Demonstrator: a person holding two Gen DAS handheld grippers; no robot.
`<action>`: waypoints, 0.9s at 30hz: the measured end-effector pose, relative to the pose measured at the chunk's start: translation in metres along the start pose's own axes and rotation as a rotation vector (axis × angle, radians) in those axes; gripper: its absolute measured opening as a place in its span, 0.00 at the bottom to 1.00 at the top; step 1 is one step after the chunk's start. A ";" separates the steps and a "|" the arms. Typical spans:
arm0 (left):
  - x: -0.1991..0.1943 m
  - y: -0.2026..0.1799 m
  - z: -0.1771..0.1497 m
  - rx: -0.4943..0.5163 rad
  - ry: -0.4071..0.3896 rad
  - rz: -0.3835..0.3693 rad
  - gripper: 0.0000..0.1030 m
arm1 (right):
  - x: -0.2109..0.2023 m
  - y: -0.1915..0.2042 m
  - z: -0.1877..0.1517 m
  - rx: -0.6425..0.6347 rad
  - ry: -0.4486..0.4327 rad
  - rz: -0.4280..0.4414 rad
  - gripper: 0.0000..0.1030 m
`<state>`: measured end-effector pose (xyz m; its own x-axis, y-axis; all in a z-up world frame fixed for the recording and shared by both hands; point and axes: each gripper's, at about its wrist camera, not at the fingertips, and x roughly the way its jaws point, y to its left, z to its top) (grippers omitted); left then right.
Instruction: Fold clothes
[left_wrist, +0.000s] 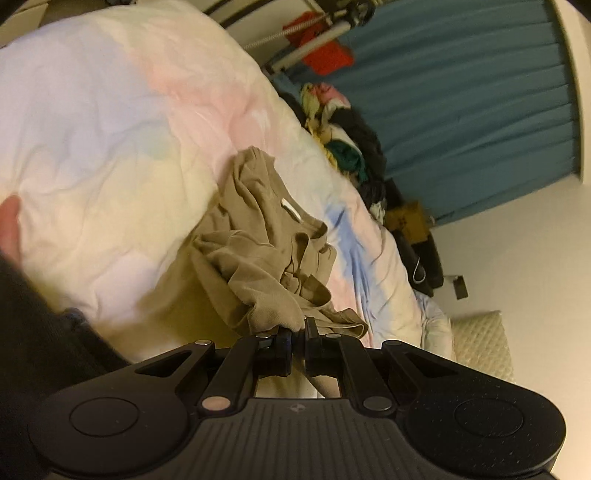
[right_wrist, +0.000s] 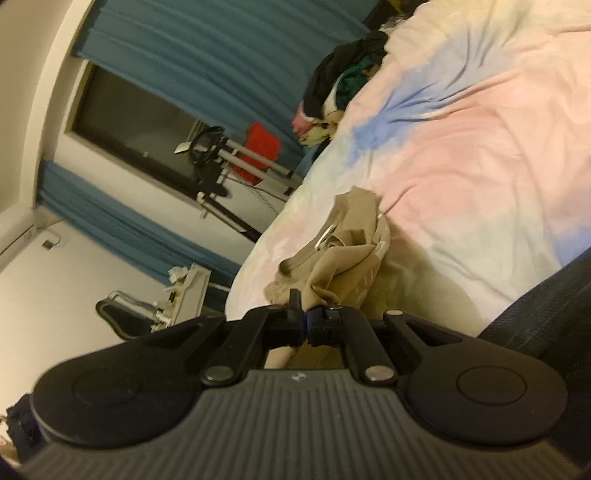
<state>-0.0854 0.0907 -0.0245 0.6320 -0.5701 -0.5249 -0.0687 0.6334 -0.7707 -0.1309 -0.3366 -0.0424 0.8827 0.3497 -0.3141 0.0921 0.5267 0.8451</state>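
The crumpled khaki cotton shirt (left_wrist: 258, 251) is pinched at its near hem by the left gripper (left_wrist: 298, 328) and right gripper (right_wrist: 303, 314) over the pastel tie-dye duvet (left_wrist: 110, 147); it should be lifted evenly; the hem kept taut.

Ahead of left fingers (left_wrist: 284, 341): crumpled tan shirt (left_wrist: 258, 251), obstructing. Beyond and left: open pastel duvet (left_wrist: 92, 129), passable. Far right: clothes pile (left_wrist: 343, 140) at bed edge, blocking.
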 end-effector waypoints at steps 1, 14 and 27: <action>0.006 -0.004 0.006 0.008 0.001 0.007 0.06 | 0.005 0.000 0.005 -0.001 -0.002 -0.001 0.05; 0.138 -0.018 0.126 0.026 -0.039 0.139 0.08 | 0.207 0.022 0.113 -0.015 0.009 -0.138 0.05; 0.170 -0.019 0.135 0.237 -0.086 0.222 0.72 | 0.246 0.006 0.106 -0.163 0.140 -0.088 0.62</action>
<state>0.1275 0.0523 -0.0505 0.6850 -0.3653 -0.6304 -0.0365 0.8469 -0.5305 0.1354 -0.3299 -0.0689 0.8009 0.3950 -0.4501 0.0804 0.6739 0.7344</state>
